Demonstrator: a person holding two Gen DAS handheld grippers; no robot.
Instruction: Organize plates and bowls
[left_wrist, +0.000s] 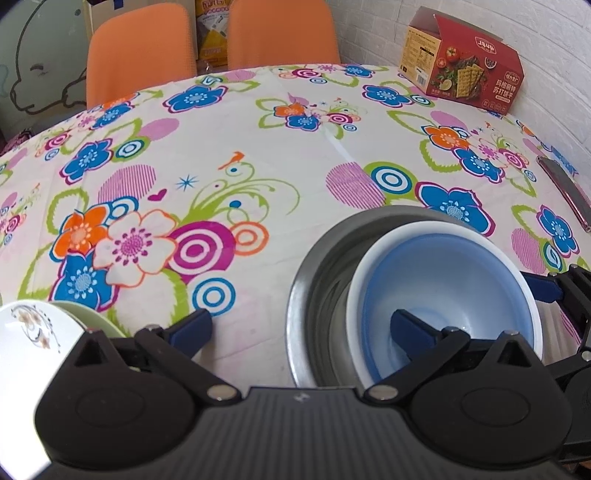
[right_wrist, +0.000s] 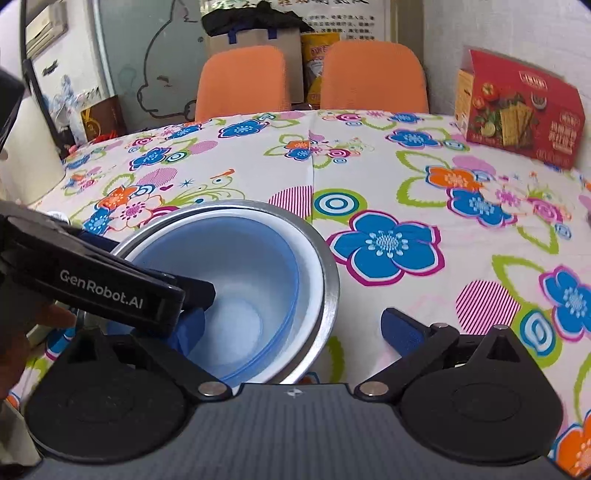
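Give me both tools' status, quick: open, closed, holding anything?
Left tool: open, holding nothing; one finger dips inside the blue bowl.
Right tool: open, holding nothing; it straddles the rim of the steel bowl.

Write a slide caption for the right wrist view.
Both open tools straddle the rim of nested blue, white and steel bowls on a floral tablecloth.

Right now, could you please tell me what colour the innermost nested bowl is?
Light blue plastic bowl, inside a white bowl; the right wrist view shows it best.

Blue bowl (left_wrist: 448, 291) nested upright in steel bowl (left_wrist: 317, 280), white floral plate (left_wrist: 33, 332) well apart
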